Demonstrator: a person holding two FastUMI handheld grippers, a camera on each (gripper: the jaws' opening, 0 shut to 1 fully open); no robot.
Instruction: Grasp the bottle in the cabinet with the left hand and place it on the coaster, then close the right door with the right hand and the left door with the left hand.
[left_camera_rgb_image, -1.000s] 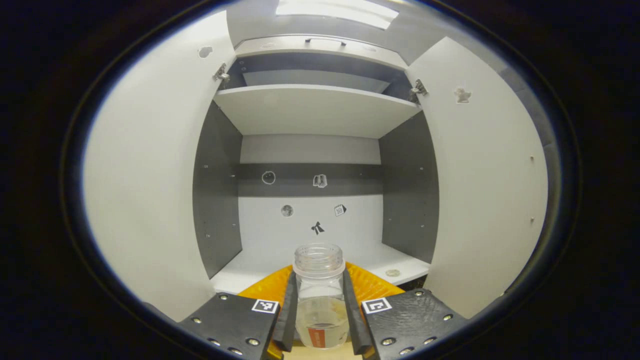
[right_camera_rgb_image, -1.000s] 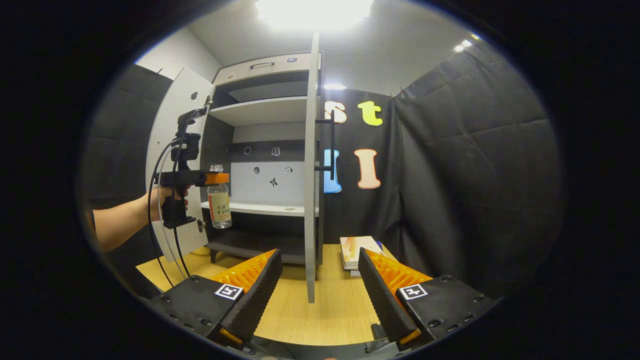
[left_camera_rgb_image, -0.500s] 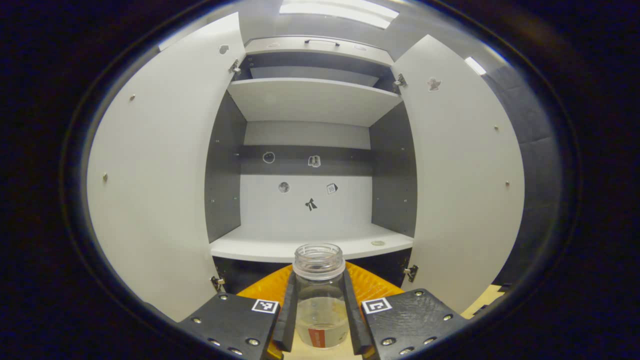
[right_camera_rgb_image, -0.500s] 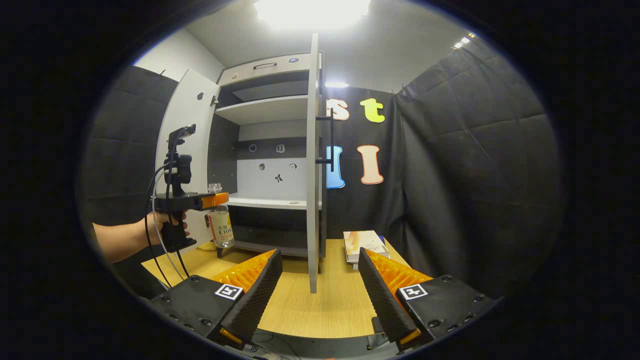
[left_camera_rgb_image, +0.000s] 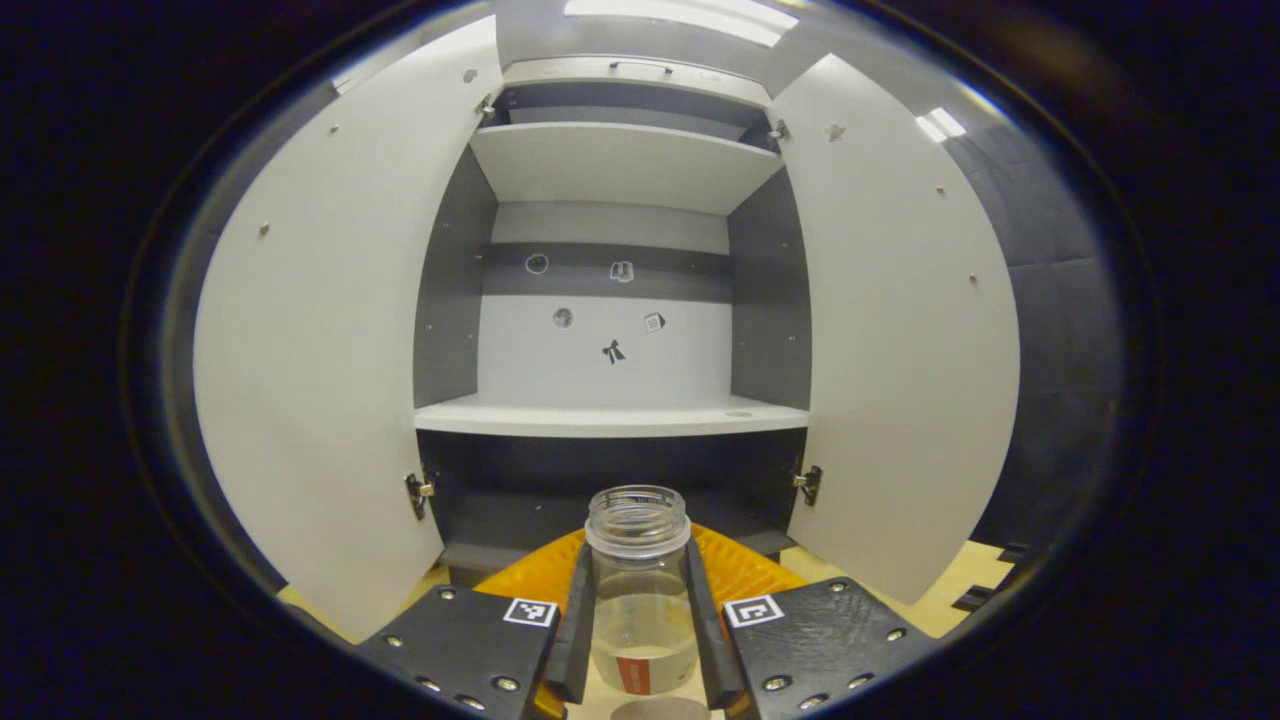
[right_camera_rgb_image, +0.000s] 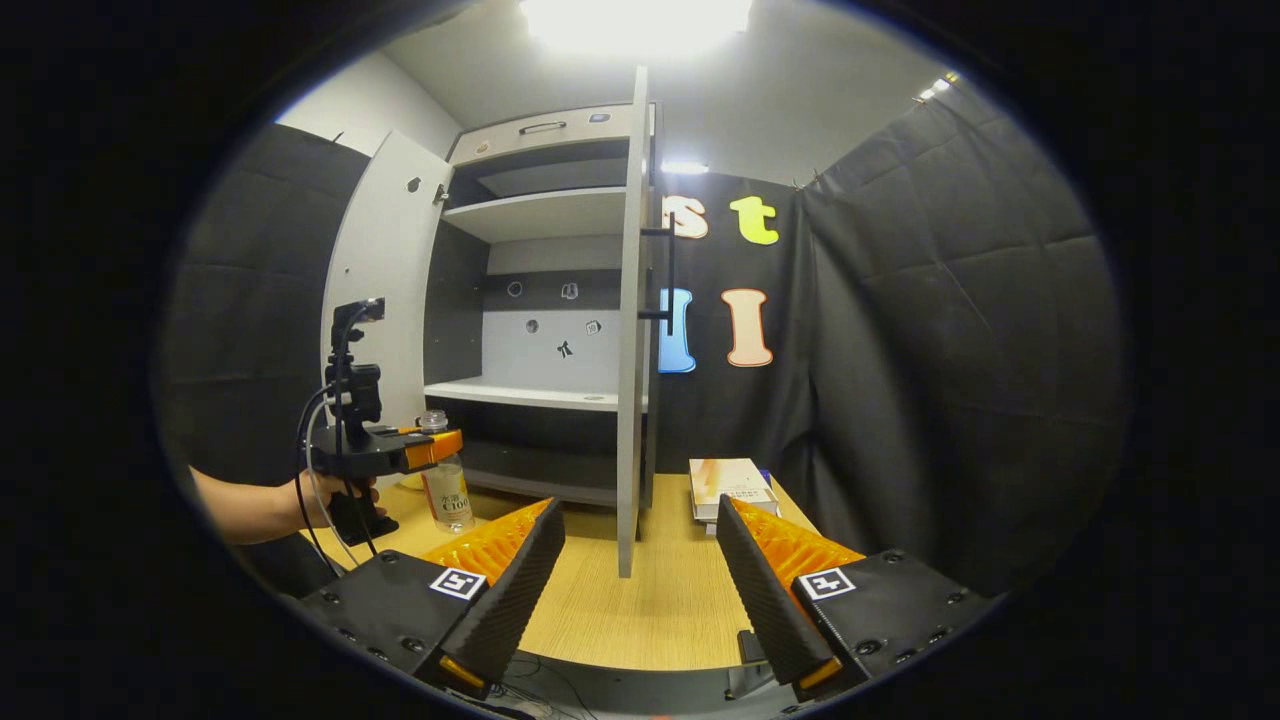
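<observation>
A clear, capless bottle with a little liquid and a label stands upright between the fingers of my left gripper, which is shut on its neck. In the right gripper view that left gripper, held by a hand, keeps the bottle low over the wooden table, in front of the cabinet. A round greyish disc shows just under the bottle. Both white doors stand open: the left door and the right door. My right gripper is open, facing the right door's edge.
The cabinet's lower shelf is bare save for a small round mark at its right. A dark bar handle sits on the right door's outer face. Stacked books lie on the table right of the door.
My left gripper has drawn the bottle out of the cabinet and lowered it close to the table. The right gripper has barely moved and stays open.
</observation>
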